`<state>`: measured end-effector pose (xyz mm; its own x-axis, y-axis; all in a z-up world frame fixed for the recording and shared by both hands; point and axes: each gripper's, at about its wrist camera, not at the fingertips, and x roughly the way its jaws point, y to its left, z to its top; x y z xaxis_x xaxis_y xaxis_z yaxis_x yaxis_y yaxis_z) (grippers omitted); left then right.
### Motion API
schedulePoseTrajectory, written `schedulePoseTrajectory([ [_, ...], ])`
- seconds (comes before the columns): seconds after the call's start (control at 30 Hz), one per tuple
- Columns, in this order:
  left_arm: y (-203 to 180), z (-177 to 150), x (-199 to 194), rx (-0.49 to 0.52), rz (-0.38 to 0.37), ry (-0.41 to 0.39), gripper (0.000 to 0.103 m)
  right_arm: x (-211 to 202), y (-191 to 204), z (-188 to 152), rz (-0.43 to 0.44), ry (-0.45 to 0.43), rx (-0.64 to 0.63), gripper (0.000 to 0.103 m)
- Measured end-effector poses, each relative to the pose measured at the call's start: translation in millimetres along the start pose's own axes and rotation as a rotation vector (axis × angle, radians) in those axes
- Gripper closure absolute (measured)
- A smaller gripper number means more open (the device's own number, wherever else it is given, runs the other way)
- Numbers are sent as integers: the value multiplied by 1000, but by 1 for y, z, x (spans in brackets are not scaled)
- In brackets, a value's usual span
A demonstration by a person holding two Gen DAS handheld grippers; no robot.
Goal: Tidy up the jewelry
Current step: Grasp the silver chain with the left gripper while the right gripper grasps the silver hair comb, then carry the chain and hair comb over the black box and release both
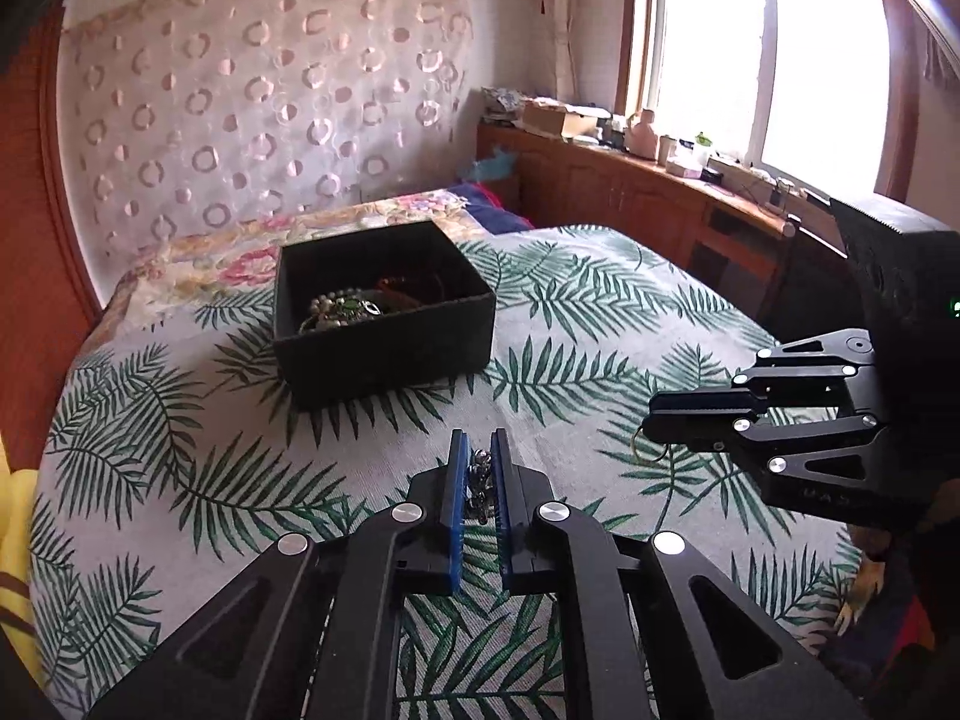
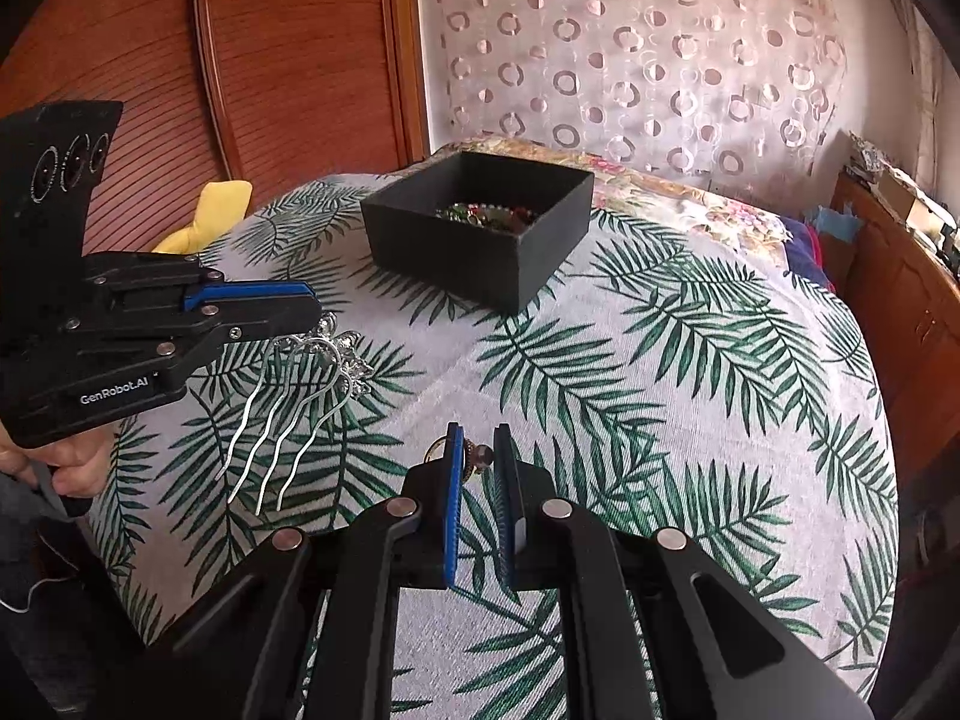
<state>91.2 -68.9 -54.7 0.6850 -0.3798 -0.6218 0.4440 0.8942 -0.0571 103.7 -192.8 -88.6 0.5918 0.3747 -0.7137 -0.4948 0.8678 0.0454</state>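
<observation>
left gripper (image 2: pixel 312 315): fingers nearly closed on silver hair comb (image 2: pixel 300 396), prongs hanging above bedspread (image 2: pixel 690 372) | right gripper (image 2: pixel 478 456): narrow gap, pinching small ring (image 2: pixel 474 457) | both level, near black box (image 2: pixel 480 222) of jewelry (image 1: pixel 345 309)

Bright window (image 1: pixel 768 54) right; wooden cabinet (image 1: pixel 630 186) beneath; circle-pattern curtain (image 1: pixel 258 90) behind; fern-print bedspread (image 1: pixel 570 324).
</observation>
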Motion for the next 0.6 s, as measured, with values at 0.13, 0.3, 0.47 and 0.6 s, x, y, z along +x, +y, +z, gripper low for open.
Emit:
schedulePoseTrajectory([
  [0.13, 4, 10, -5, -4, 14, -23, 96, 0, 1, 8, -1, -9, -8, 92],
  [0.3, 13, 25, -8, -7, 35, -55, 96, 0, 1, 26, -7, -31, -26, 92],
  [0.47, 27, 46, -5, -20, 64, -77, 96, 0, 0, 54, -17, -66, -38, 92],
  [0.6, 39, 65, -2, -32, 81, -99, 96, 6, -2, 78, -20, -90, -43, 92],
])
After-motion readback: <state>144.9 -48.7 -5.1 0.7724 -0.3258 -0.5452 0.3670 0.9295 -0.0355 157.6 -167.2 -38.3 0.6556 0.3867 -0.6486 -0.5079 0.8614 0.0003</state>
